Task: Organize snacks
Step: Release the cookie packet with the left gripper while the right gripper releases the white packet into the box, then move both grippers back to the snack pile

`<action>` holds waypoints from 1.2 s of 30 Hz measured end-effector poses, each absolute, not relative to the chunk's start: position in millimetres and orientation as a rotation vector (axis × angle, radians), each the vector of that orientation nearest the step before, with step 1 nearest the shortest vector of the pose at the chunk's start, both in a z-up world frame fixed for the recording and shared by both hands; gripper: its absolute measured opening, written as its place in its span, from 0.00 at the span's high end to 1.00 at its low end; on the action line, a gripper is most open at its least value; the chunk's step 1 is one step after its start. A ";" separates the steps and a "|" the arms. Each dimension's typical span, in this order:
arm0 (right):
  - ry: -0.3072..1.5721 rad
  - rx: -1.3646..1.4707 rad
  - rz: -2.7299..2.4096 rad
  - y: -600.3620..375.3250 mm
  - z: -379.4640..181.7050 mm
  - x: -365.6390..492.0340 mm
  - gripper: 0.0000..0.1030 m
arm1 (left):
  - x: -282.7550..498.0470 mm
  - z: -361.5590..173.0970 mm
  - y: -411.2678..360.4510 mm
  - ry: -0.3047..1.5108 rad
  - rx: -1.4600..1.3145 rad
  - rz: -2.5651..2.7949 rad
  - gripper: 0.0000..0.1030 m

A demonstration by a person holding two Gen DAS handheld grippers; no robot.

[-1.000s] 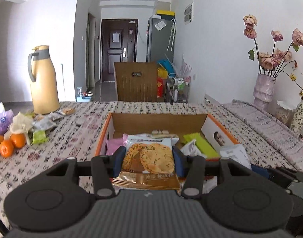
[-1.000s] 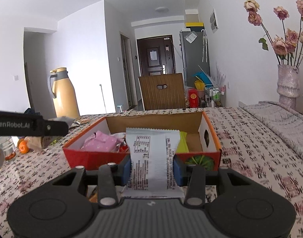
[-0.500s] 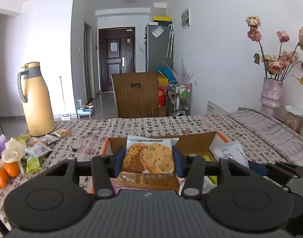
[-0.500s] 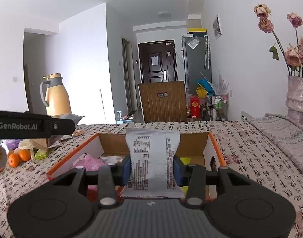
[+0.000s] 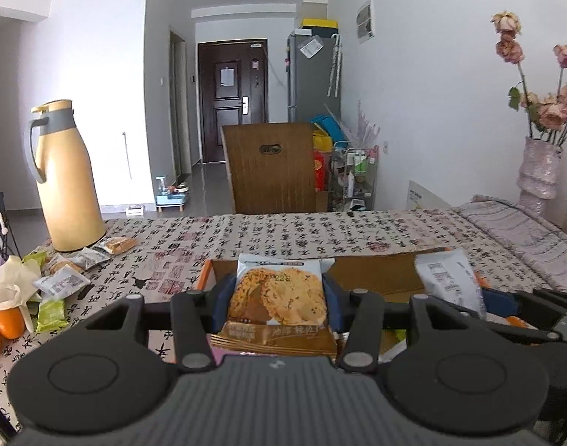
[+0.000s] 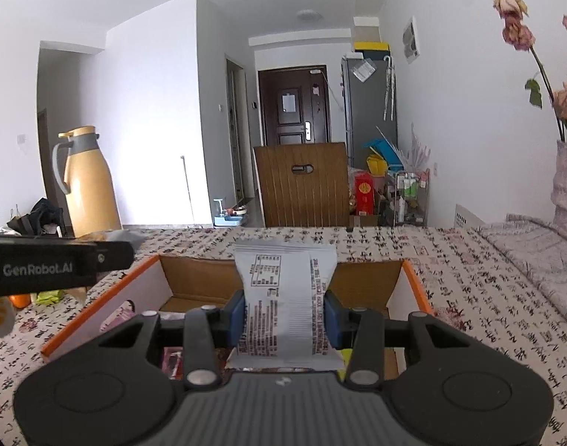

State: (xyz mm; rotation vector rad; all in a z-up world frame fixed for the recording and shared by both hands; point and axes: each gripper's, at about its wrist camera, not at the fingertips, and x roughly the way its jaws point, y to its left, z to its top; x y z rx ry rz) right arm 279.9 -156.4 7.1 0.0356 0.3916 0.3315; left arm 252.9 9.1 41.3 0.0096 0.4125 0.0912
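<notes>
- White walls close in a long room, with a dark door [image 5: 232, 96] at the far end and a grey fridge [image 5: 313, 74] beside it on the right.
- Your table carries a cloth [image 5: 283, 234] printed with black characters and pale red stamps; a striped, folded fabric [image 5: 525, 230] lies along its right side.
- Across the table from you, a wooden chair back [image 5: 272, 167] rises past the far edge.
- On your left stands a tall yellow jug [image 5: 66, 178] with a grey handle, upright on the cloth.
- Near its base lie loose snack packets [image 5: 71, 271], with oranges [image 5: 5, 323] and a crumpled white bag at the left edge.
- On the right a pale vase [image 5: 538, 171] holds dried pink roses.
- An open cardboard box [image 6: 357, 278] with an orange rim sits on the cloth straight ahead of both tools; a pink packet shows inside, low on its left.
- Your left gripper [image 5: 278, 297] is clamped on a cookie packet [image 5: 279, 301], blue pads pressing both of its sides, held upright over the near edge of the box.
- Your right gripper [image 6: 285, 314] is clamped on a white packet [image 6: 287, 297] with printed text facing you, also upright over the box's near edge.
- In the left view, the white packet shows just to the right of the cookie packet; in the right view, the left tool's black side reaches in from the left edge.
</notes>
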 end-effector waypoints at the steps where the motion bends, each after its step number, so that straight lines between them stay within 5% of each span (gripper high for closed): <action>1: 0.401 0.038 0.332 -156.6 3.7 282.4 0.60 | 255.2 37.4 11.5 0.416 0.006 0.098 0.51; 17: 0.454 0.024 0.333 -153.5 -14.9 291.2 0.59 | 269.8 13.0 17.2 0.494 -0.002 0.077 0.50; 20: 0.462 0.027 0.331 -154.8 -15.8 290.9 0.56 | 269.8 12.2 17.4 0.497 -0.009 0.073 0.36; 23: 0.466 0.037 0.319 -158.0 -15.4 291.9 0.35 | 267.9 14.1 17.8 0.481 -0.012 0.096 0.14; 25: 0.457 0.045 0.304 -160.1 -14.8 291.7 0.09 | 266.3 15.8 18.7 0.472 -0.018 0.104 0.01; 36: 0.459 0.037 0.277 -161.4 -17.0 293.1 0.00 | 268.3 15.0 22.1 0.483 -0.032 0.123 0.00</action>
